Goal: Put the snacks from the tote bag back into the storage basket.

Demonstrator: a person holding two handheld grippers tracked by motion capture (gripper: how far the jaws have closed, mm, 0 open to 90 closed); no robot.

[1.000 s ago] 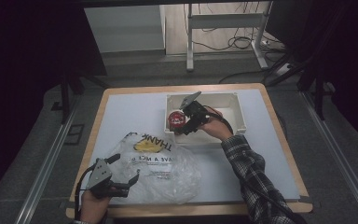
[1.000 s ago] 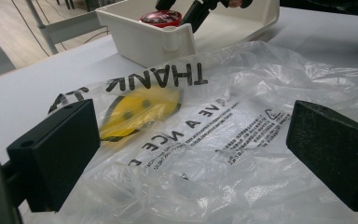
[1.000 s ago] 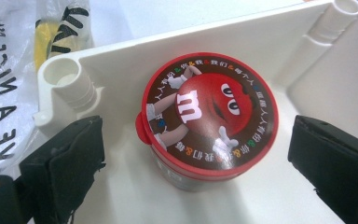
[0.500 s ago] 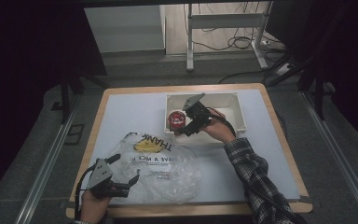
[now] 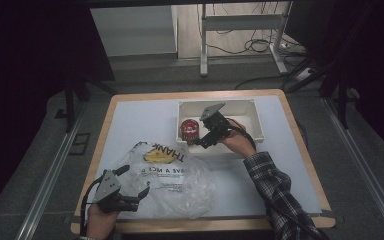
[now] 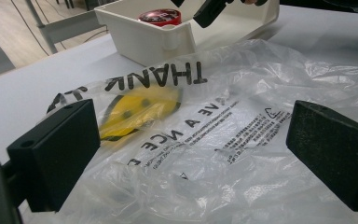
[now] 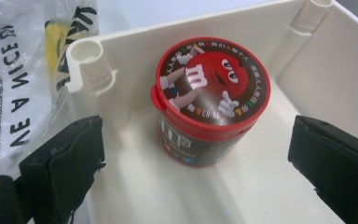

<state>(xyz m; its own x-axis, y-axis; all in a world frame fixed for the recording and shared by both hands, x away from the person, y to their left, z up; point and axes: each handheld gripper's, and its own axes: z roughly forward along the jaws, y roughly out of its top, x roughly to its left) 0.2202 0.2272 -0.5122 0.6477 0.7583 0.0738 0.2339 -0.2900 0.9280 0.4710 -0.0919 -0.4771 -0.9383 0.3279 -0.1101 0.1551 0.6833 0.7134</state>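
Dim room, white table (image 5: pixel 130 120). Our right gripper (image 5: pixel 203 141) wide open, empty, over candy tub (image 5: pixel 188 128) in bin (image 5: pixel 255 120). Left gripper (image 5: pixel 139 196) open at bag (image 5: pixel 180 175). Approach step; next, we judge: lower, close on tub.

The high camera looks forward and down over my worktop (image 5: pixel 140 120). My left claw's camera sits low, close over the bag (image 6: pixel 205 154), facing the bin (image 6: pixel 154 37); my right claw's camera peers closely into that same bin (image 7: pixel 307 60).
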